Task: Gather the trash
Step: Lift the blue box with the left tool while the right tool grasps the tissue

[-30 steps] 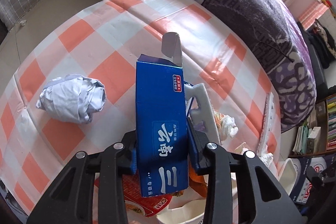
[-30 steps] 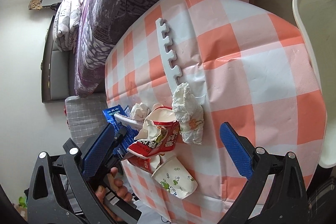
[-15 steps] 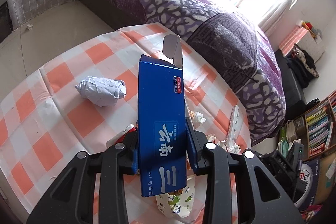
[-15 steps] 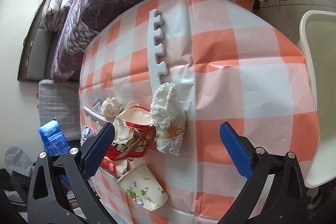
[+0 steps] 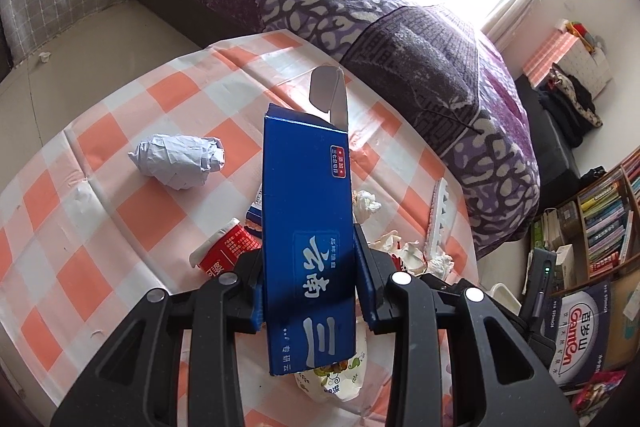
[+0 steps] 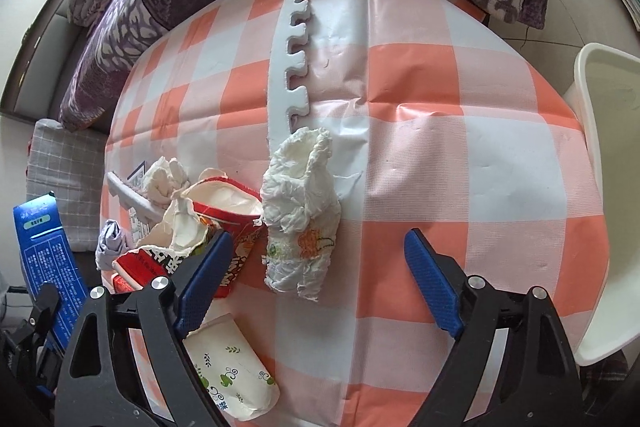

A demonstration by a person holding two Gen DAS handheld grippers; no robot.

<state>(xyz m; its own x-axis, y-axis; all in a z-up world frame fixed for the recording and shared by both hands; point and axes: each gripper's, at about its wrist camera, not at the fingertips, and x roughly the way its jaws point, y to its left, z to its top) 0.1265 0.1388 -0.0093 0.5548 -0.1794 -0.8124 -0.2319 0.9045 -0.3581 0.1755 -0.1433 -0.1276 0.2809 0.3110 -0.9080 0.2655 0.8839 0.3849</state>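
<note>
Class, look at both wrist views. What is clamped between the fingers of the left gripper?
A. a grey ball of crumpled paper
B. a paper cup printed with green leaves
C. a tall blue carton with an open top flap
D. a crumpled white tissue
C: in the left wrist view the left gripper has both pads pressed on the sides of the blue carton, held clear above the checked tablecloth.
</note>
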